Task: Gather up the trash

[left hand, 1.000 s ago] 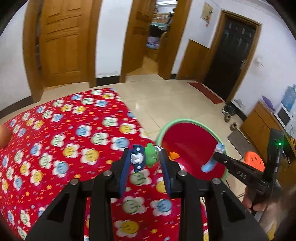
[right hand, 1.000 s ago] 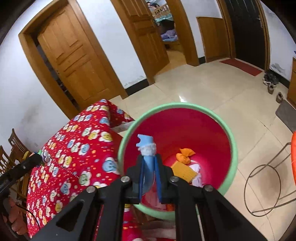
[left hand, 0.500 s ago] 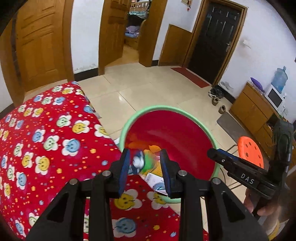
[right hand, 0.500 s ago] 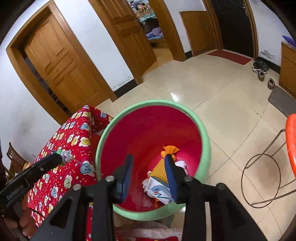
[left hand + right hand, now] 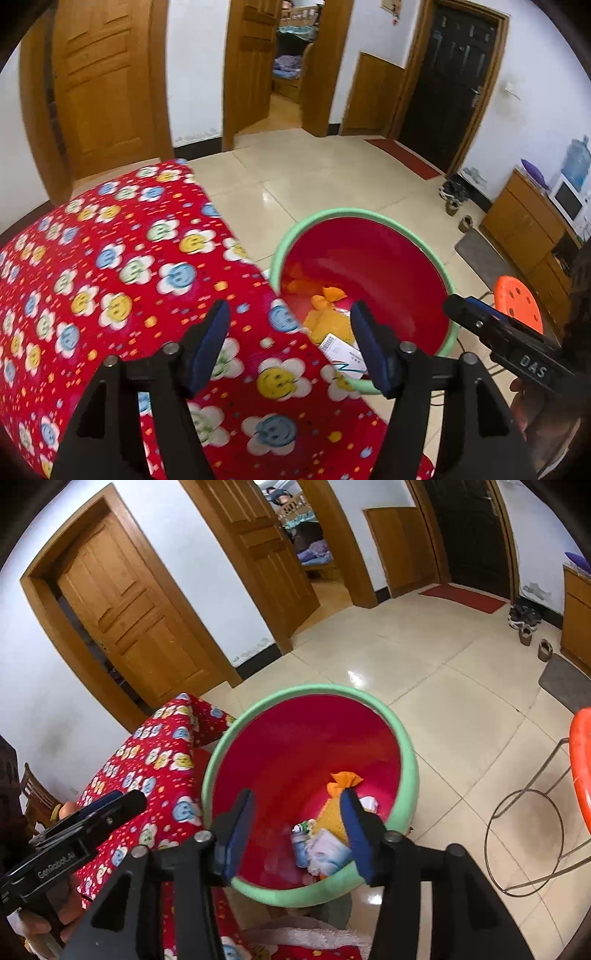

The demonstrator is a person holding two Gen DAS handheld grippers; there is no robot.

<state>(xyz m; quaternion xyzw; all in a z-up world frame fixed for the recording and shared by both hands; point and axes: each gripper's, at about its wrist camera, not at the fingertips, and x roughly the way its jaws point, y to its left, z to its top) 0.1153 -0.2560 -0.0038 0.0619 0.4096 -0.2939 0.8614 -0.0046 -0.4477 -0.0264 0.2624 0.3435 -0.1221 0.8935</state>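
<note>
A green-rimmed bin (image 5: 332, 213), red inside, stands on the floor against the corner of the table. In the left wrist view my left gripper (image 5: 290, 345) hangs over the table edge by the bin, jaws opening, nothing between them. In the right wrist view my right gripper (image 5: 297, 834) is above the bin's (image 5: 410, 760) mouth, jaws opening and empty too. On the bin's bottom lie an orange knotted bag (image 5: 345, 781), a small green and white toy (image 5: 303, 827) and blue-white wrappers (image 5: 325, 853). Each gripper shows in the other's view: right gripper (image 5: 458, 306), left gripper (image 5: 122, 803).
The table wears a red cloth with smiley flowers (image 5: 129, 277). An orange stool (image 5: 517, 302) on a wire frame (image 5: 524, 842) stands right of the bin. Wooden cabinets (image 5: 524, 229), shoes (image 5: 452, 194) and doors line the far walls around a tiled floor. A hand (image 5: 70, 904) holds the left gripper.
Both grippers have opened. The blue piece left the right gripper and the green toy left the left one; both now lie in the bin. The left gripper shifted over the table edge.
</note>
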